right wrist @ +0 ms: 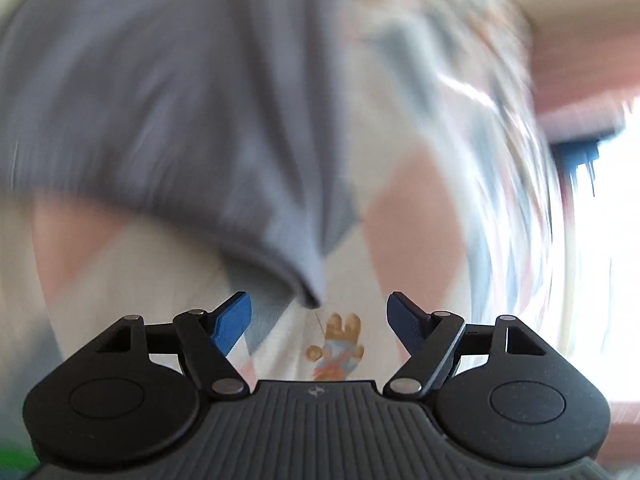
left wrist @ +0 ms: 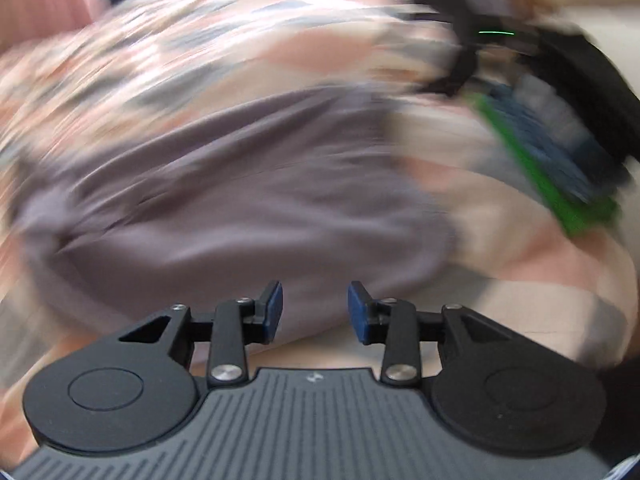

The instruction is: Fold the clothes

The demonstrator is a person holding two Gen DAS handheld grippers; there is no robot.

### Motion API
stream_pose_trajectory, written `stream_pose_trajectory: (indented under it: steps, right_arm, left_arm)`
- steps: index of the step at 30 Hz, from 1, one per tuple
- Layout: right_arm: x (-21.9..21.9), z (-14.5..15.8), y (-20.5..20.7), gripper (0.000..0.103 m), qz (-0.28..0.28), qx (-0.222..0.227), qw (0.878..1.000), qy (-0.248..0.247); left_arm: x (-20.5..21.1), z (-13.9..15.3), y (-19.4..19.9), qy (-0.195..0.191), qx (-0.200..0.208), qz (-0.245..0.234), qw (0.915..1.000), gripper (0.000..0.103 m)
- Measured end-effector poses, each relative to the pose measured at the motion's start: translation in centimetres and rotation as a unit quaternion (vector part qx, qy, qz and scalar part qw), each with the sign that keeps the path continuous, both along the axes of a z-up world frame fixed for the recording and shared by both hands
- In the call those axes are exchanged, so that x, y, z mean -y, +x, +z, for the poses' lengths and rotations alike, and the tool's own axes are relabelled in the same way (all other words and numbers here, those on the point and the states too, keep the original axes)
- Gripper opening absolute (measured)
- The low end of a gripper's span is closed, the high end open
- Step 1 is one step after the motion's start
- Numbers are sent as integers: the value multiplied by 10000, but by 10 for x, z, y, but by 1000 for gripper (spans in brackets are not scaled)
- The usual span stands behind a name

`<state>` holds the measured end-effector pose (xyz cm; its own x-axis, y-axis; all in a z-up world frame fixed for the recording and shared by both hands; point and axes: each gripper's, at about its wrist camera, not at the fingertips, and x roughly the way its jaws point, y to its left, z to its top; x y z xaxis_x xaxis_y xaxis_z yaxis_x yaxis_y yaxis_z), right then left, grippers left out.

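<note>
Right tongs [right wrist: 319, 318] agape; garment [right wrist: 168, 120] beyond

A grey-mauve garment [left wrist: 240, 200] lies rumpled and creased on a checked pink, cream and grey bedspread [left wrist: 280, 52], one hemmed corner [right wrist: 308, 288] hanging to a point, all badly blurred
</note>
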<state>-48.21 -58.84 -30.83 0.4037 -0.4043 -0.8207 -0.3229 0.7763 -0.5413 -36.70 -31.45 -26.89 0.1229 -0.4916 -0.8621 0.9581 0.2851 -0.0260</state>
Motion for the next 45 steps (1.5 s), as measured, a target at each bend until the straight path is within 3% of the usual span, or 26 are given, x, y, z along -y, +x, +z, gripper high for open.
stream_pose_trajectory:
  steps: [1, 2, 3, 4, 6, 9, 11, 13, 14, 17, 19, 22, 24, 25, 28, 30, 32, 35, 37, 38, 40, 43, 45]
  right_arm:
    - [-1, 12, 5, 76, -599, 233, 9969, 453]
    - [-2, 21, 10, 76, -1221, 453, 9863, 1016]
    - [-5, 29, 14, 76, -1831, 663, 9679, 1593]
    - [-8, 31, 16, 77, -2412, 844, 9416, 2194]
    - [-20, 29, 19, 77, -3494, 1160, 8690, 3305]
    - [-50, 13, 21, 77, -4943, 1647, 7377, 4293]
    - [-77, 4, 21, 77, -5731, 1928, 6554, 4526]
    - [-104, -3, 21, 77, -6362, 2238, 5853, 4501]
    - [-116, -6, 21, 77, -6627, 2370, 5559, 4423]
    - [-153, -12, 22, 77, -7183, 2732, 4880, 4140]
    - [-175, -14, 26, 77, -7408, 2913, 4562, 3978]
    - [-200, -13, 31, 78, -7579, 3068, 4331, 3792]
    - [-213, -10, 27, 78, -7620, 3116, 4315, 3687]
    - [-219, -8, 25, 78, -7635, 3137, 4321, 3634]
    - [-231, 0, 13, 78, -7644, 3138, 4457, 3443]
    - [-237, 5, -1, 78, -7684, 3075, 4532, 3312]
    - [-242, 5, -16, 78, -7756, 3072, 4412, 3307]
    - [-250, 4, -35, 78, -7794, 3184, 4172, 3423]
    - [-254, 1, -42, 78, -7779, 3200, 4120, 3504]
    - [-255, -3, -44, 78, -7776, 3156, 4123, 3545]
    - [-256, -10, -47, 78, -7768, 3061, 4136, 3629]
    - [-256, -19, -49, 78, -7736, 2891, 4237, 3720]
    - [-254, -22, -51, 79, -7718, 2814, 4345, 3691]
  left_arm:
    - [-7, 5, 32, 111, -46, 443, 9989, 33]
    - [-13, 10, 65, 203, -95, 894, 9957, 31]
    - [-17, 13, 101, 242, -152, 1366, 9902, 31]
    - [-21, 17, 136, 282, -209, 1835, 9824, 32]
    - [-24, 21, 207, 273, -477, 2617, 9636, 33]
    - [-6, 16, 315, 169, -1230, 3235, 9380, 35]
    - [17, 9, 375, 76, -1644, 3274, 9305, 35]
    - [43, 0, 419, 140, -1750, 3163, 9323, 36]
    - [55, -5, 437, 193, -1819, 3095, 9331, 36]
    - [87, -27, 474, 372, -2227, 2890, 9303, 36]
    - [105, -44, 490, 559, -2384, 2790, 9285, 36]
    - [119, -70, 498, 878, -2539, 2696, 9247, 33]
    - [117, -80, 496, 982, -2729, 2662, 9193, 0]
    - [111, -77, 493, 948, -2765, 2595, 9204, 0]
    - [76, -35, 477, 469, -2460, 2067, 9458, 0]
    - [31, 4, 474, 51, -2399, 1837, 9533, 0]
    - [-29, 40, 480, -368, -2341, 1914, 9525, 0]
    - [-130, 72, 491, -610, -1592, 2441, 9546, 0]
    - [-191, 64, 498, -372, -1170, 2957, 9474, 0]
    - [-217, 45, 502, -132, -1193, 3205, 9396, 0]
    - [-261, -1, 508, 436, -1238, 3795, 9158, 0]
    - [-301, -68, 508, 987, -1370, 4424, 8808, 2]
    - [-302, -65, 504, 675, -1404, 4347, 8870, 2]
